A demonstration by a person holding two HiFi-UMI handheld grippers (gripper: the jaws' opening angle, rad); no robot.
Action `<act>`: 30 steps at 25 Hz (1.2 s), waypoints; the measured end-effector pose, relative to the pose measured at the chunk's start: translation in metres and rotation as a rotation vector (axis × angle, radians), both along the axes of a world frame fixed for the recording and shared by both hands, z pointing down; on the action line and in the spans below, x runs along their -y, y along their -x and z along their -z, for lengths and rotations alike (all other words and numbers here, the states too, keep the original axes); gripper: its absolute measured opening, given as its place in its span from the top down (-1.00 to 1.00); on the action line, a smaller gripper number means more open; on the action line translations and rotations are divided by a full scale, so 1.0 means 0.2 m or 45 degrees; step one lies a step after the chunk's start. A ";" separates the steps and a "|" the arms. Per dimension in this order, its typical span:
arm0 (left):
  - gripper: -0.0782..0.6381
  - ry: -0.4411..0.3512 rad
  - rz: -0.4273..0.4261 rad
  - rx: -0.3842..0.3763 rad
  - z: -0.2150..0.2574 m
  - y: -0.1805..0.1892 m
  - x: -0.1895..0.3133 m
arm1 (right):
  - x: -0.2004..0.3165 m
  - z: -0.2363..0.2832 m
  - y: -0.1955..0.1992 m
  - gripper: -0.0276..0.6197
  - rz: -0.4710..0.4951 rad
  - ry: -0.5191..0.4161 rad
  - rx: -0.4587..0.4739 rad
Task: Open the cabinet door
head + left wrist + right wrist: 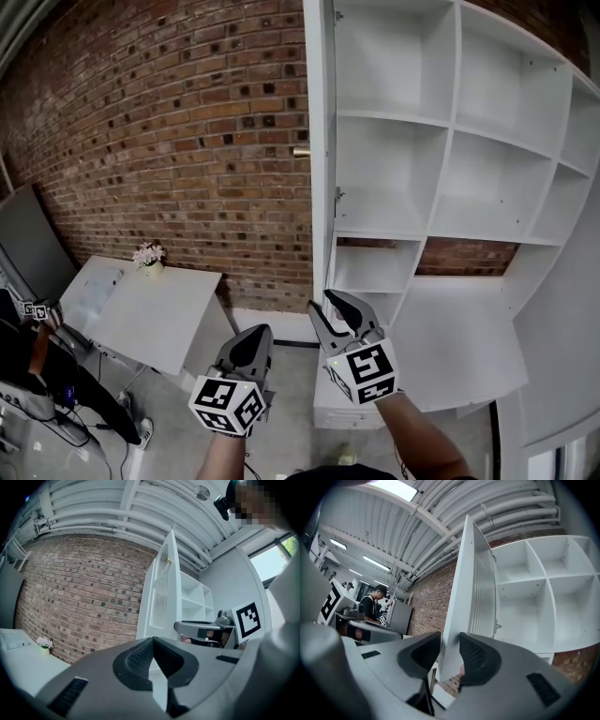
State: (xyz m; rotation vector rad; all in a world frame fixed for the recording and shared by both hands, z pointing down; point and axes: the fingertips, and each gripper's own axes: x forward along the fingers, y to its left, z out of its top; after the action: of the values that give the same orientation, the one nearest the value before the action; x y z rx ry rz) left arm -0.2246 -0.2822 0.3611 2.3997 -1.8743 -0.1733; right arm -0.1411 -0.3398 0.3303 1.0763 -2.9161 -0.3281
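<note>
Grey right tool (449, 643) stands released, its jaws apart astride the free edge of the white cabinet door (461, 592) at centre frame. The left tool (153, 640) is clenched on nothing. With the door wide open, the tool should likely draw clear without nudging it. The head view shows the brass knob (301, 151); the right gripper view does not.

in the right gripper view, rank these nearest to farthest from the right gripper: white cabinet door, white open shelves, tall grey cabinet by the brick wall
1. white cabinet door: centre, its edge stands between the jaws of the right gripper.
2. white open shelves: behind the door, to the right.
3. tall grey cabinet: far off along the brick wall, left of the door.
</note>
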 end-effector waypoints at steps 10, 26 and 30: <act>0.77 0.015 -0.066 0.006 -0.02 -0.10 0.01 | -0.02 -0.02 -0.15 0.62 -0.052 0.055 0.056; 0.77 0.012 -0.107 0.014 0.04 -0.18 -0.06 | -0.08 -0.11 -0.53 0.83 -0.210 0.168 0.121; 0.77 0.021 -0.095 0.020 0.06 -0.17 -0.07 | -0.08 -0.13 -0.61 0.87 -0.239 0.210 0.136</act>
State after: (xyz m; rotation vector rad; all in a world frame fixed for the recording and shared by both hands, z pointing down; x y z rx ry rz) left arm -0.1905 -0.2689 0.3490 2.4624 -1.7824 -0.1336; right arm -0.0190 -0.3231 0.3561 1.3648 -2.8375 -0.0262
